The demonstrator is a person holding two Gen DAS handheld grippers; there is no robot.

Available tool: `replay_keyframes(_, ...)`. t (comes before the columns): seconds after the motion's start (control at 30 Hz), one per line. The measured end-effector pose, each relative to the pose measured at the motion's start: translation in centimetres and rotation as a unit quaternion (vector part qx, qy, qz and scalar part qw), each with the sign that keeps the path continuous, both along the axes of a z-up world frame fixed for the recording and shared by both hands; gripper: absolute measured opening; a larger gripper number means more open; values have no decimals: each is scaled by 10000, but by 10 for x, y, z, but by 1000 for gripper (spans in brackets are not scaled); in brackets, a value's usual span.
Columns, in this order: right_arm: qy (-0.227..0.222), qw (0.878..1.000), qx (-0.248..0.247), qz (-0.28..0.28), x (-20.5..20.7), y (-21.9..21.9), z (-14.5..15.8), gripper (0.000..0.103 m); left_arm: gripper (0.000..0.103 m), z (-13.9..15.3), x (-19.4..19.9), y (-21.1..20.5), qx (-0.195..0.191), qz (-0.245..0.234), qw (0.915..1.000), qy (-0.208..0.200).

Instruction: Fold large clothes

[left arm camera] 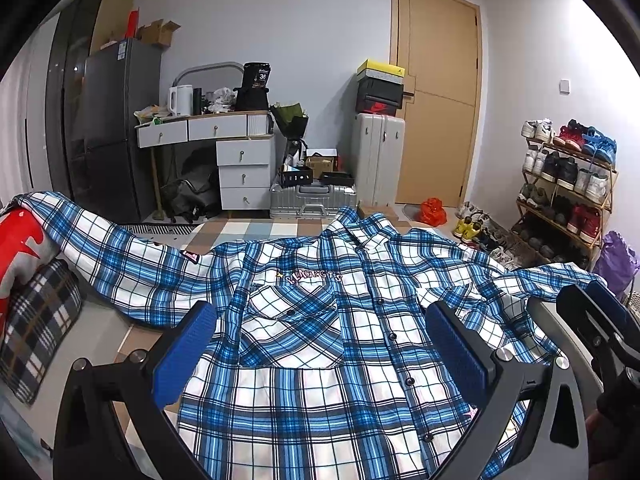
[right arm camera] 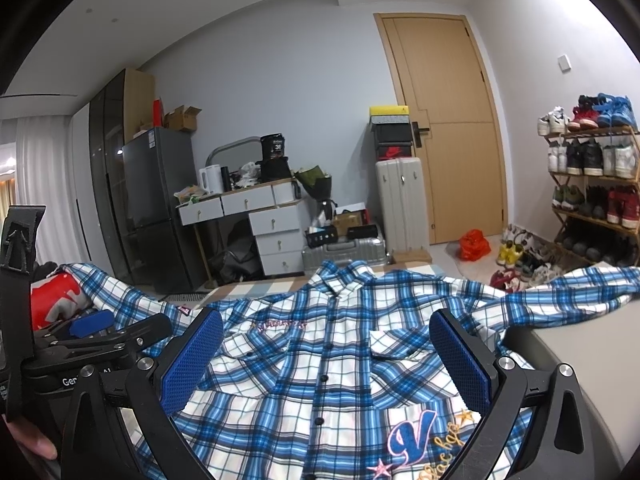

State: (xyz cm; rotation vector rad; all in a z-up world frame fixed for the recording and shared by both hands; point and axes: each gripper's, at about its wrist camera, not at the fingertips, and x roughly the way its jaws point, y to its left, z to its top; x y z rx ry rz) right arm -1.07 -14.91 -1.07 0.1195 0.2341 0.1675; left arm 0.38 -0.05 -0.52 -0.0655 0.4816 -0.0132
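A large blue, white and black plaid shirt lies front up and buttoned on a flat surface, collar away from me, both sleeves spread out sideways. My left gripper hovers open over the shirt's left chest pocket, nothing between its blue pads. In the right wrist view the same shirt fills the foreground, and my right gripper hangs open above the button line near the embroidered "V" patch. The right gripper's fingers show at the left view's right edge. The left gripper's body sits at the right view's left.
A red and grey garment and a dark checked cloth lie at the left under the shirt's sleeve. Beyond stand a fridge, a white desk with drawers, suitcases, a wooden door and a shoe rack.
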Motion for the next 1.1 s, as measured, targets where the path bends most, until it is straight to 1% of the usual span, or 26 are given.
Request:
replay_keyframes(0.43, 18, 9999, 93, -60, 1, -7, 3, 103, 102, -2, 0, -3, -26, -74, 9999, 81)
replay_keyframes(0.5, -7, 9996, 253, -99, 1, -20, 7, 103, 102, -3, 1, -4, -16, -113, 9999, 110)
replay_keyframes(0.57, 73, 9989, 415, -193, 6, -39, 13, 103, 102, -5, 2, -8, 9, -165, 9997, 155)
replay_keyframes(0.63, 241, 9967, 705, -325, 11, -67, 18, 103, 102, -7, 3, -14, 16, -249, 9995, 211)
replay_keyframes(0.67, 384, 9940, 942, -396, 15, -90, 20, 103, 102, -8, 4, -17, 9, -289, 9993, 235)
replay_keyframes(0.73, 654, 9884, 1262, -529, 21, -131, 19, 103, 102, -10, 5, -23, 17, -376, 9989, 267)
replay_keyframes(0.83, 1150, 9742, 1568, -1149, 30, -206, 14, 103, 102, -12, 8, -35, 44, -526, 9980, 334)
replay_keyframes(0.9, 1564, 9592, 1708, -1620, 37, -267, 7, 103, 102, -15, 10, -41, 61, -602, 9974, 386)
replay_keyframes(0.93, 1639, 9539, 1771, -1787, 37, -286, 4, 103, 102, -16, 11, -45, 77, -649, 9970, 413)
replay_keyframes(1.0, 1850, 9376, 2043, -2121, 41, -349, -6, 103, 102, -20, 13, -54, 140, -752, 9959, 484)
replay_keyframes(1.03, 1889, 9328, 2140, -2201, 41, -368, -9, 103, 102, -21, 14, -56, 179, -789, 9954, 517)
replay_keyframes(1.07, 1991, 9242, 2315, -2295, 45, -394, -14, 103, 102, -23, 15, -59, 232, -834, 9948, 545)
replay_keyframes(1.1, 2122, 9109, 2654, -2341, 50, -424, -23, 103, 102, -26, 16, -63, 304, -873, 9941, 566)
